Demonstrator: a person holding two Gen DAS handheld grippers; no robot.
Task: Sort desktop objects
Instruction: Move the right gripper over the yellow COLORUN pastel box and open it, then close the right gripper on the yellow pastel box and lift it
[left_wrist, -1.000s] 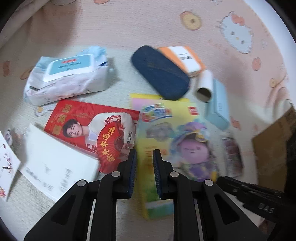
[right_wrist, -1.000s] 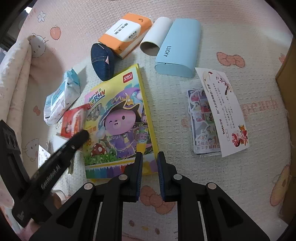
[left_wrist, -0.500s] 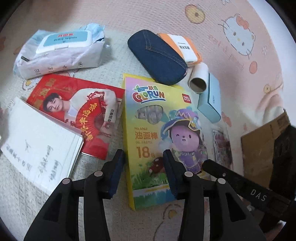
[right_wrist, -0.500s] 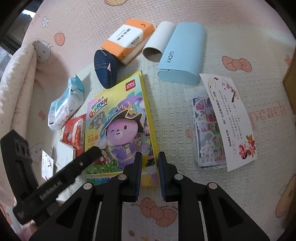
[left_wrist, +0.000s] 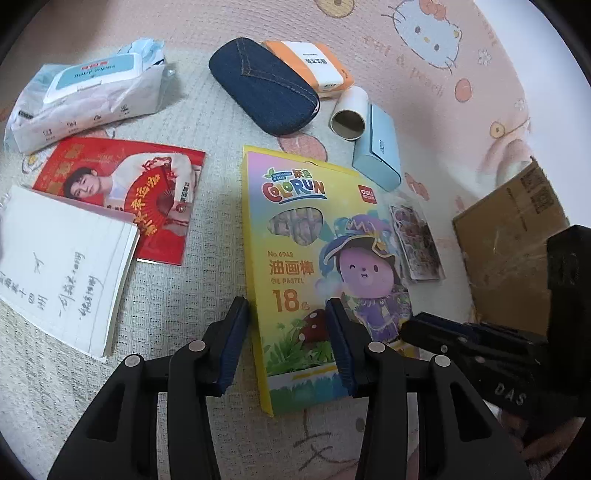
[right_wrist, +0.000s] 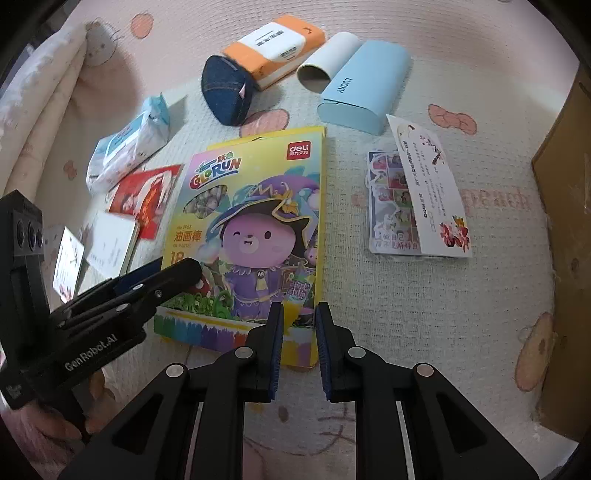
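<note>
A: What is shown, and how far along is the sorting?

B: Barely begun, by the look of it. Nothing is seen grouped or boxed yet. A flat yellow cardboard box of oil pastels w/ a purple cartoon bear lies in the middle of a pale woven mat w/ pink cartoon prints. The rest is scattered round it: a white soft pack of wet wipes w/ a blue lid, a red glossy card w/ a fan picture, a white lined notepad w/ handwriting, a dark blue denim oval case, an orange-and-white small box, a white cardboard tube, a light blue hard case, a sheet of stickers partly covered by a white printed paper tag.

A: And the grippers?

B: The left gripper is held open approx. halfway, jaws astride the near left part of the pastel box; pads are not pressed on it. Its jaws have just been opening. The right gripper is closed w/ only a narrow gap, nothing between the pads, over the box's near right corner.

A: What is left?

B: Prob. everything. A brown cardboard carton stands at the mat's right edge; whether it is the destination cannot be told.
</note>
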